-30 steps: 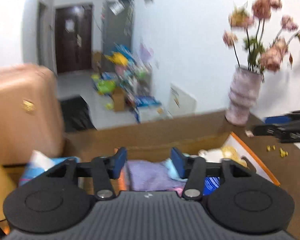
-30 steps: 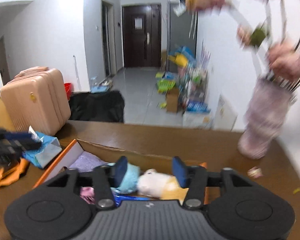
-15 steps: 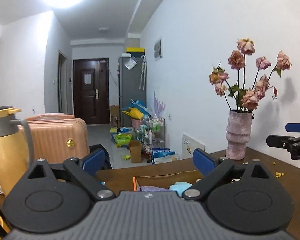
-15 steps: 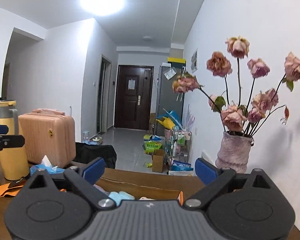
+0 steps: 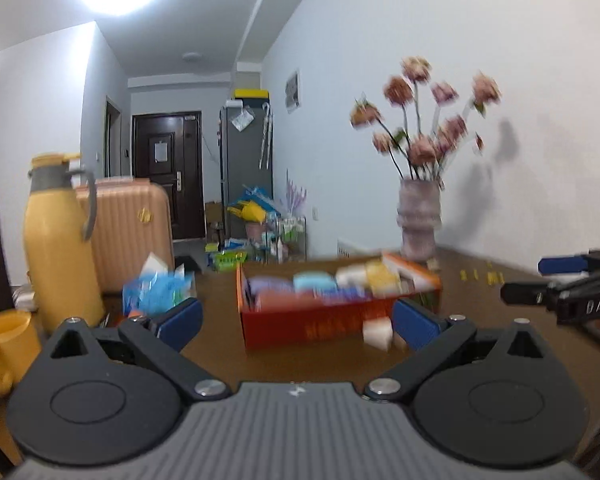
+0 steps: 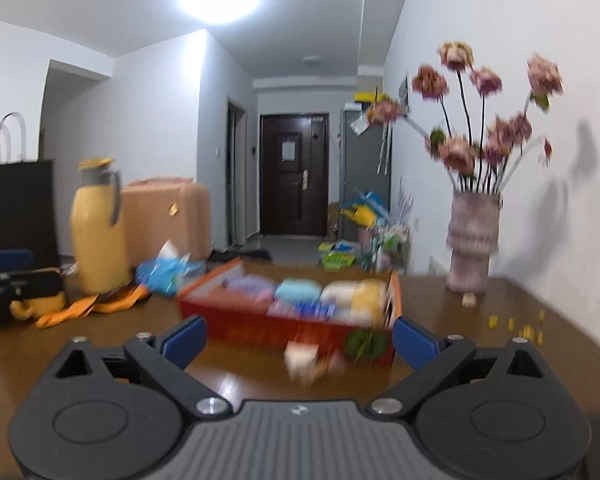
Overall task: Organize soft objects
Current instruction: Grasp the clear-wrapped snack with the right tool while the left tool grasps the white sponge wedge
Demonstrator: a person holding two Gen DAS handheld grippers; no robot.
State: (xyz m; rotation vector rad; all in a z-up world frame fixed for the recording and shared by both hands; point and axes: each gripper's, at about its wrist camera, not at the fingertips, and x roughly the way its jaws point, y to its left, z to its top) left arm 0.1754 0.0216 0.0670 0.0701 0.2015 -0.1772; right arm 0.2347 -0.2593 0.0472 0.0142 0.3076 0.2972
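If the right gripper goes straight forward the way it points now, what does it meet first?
Probably the small pale object on the table before the orange box; the open right gripper holds nothing. Blur makes depth uncertain.

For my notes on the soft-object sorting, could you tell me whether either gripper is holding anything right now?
Nothing is held: the left gripper and the right gripper both have wide, empty jaws, short of the orange box.

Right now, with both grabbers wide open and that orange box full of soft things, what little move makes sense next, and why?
Probably reach the right gripper toward the small white soft piece on the table in front of the orange box. It seems to be the one soft item outside the box, and the jaws stand open with nothing between them. Motion blur makes this uncertain.
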